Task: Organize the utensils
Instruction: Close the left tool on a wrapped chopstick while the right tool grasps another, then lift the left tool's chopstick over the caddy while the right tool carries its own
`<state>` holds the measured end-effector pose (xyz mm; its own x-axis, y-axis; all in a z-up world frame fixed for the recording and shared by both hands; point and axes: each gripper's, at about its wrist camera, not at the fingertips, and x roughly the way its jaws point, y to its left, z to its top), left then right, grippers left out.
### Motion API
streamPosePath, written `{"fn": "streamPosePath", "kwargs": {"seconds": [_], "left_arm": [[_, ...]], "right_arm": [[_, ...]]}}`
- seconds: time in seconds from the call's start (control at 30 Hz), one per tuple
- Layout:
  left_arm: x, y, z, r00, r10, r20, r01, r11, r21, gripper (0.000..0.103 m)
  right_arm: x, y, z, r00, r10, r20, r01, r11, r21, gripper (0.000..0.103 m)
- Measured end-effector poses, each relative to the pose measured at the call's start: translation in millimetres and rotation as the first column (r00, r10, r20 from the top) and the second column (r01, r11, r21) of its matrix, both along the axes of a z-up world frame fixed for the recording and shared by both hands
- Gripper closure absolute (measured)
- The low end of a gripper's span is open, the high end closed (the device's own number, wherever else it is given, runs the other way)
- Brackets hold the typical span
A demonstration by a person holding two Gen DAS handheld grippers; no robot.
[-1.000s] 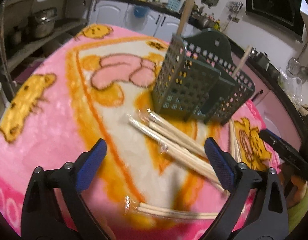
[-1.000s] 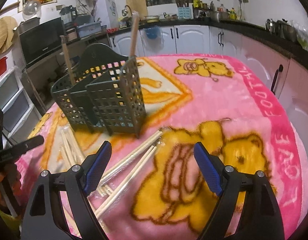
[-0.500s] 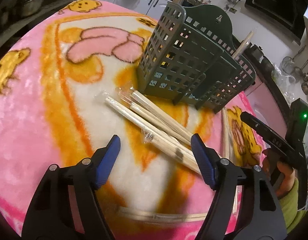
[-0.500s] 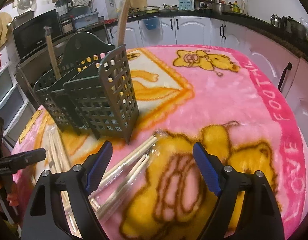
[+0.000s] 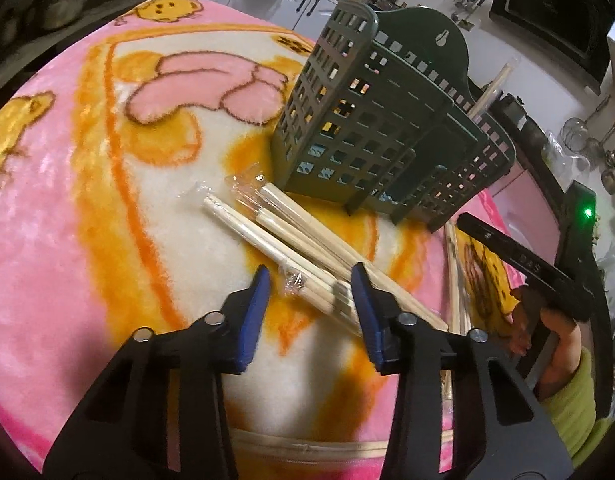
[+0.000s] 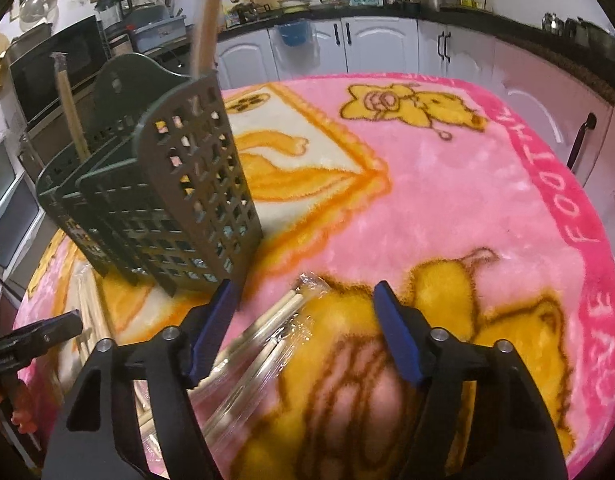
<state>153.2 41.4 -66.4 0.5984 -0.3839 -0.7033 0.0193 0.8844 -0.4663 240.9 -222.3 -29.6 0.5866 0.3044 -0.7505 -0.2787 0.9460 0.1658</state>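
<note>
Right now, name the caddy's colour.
Dark green caddy, clearest in the left wrist view.

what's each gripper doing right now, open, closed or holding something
left gripper: jaws just been closing around wrapped chopsticks, not visibly pressing yet
right gripper: open, jaws just been closing over wrapped chopsticks, nothing held

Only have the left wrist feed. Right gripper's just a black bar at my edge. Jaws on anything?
Observer: Not gripping. The right gripper has just been closing; its jaws are apart, the tip of a wrapped chopstick pair lies between them, and the pads are not pressing.
Operator: What's under it?
Observer: A yellow bear print on the blanket; the pink border reads LOVE FOOTH, the rest is cut off.
Operator: Clearance to the holder?
Observer: Tight. One blue pad sits right beside the near corner of the green holder; I cannot tell whether they touch.
</note>
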Motion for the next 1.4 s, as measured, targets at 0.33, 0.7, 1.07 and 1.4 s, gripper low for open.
{"fn": "streamPosePath", "kwargs": {"seconds": [0.33,0.7,1.07,1.4], "left_arm": [[1.1,0.9,-3.3,1.0,-0.008,-0.004,0.008,1.0,-0.011,0.087],[-5.1,3.9,-0.1,1.0,-0.005,0.016,0.005,1.0,-0.023,0.097],[-21.7,4.3,27.6,0.993,0.006,0.116,-0.005,1.0,-0.01,0.099],[-36.7,12.3,49.9,0.98,0.042,0.196,-0.043,0.999,0.001,0.1]], "right_arm": [[16.1,1.5,-15.2,0.998,0.001,-0.057,0.001,0.999,0.034,0.066],[2.9,-2.7,-4.2,1.0,-0.001,-0.006,0.002,0.998,0.067,0.097],[-37.1,-8.3,33.6,0.995,0.018,0.096,-0.031,0.99,0.138,0.098],[-68.2,-6.0,64.9,0.982,0.041,0.184,-0.075,0.981,0.178,0.099]]}}
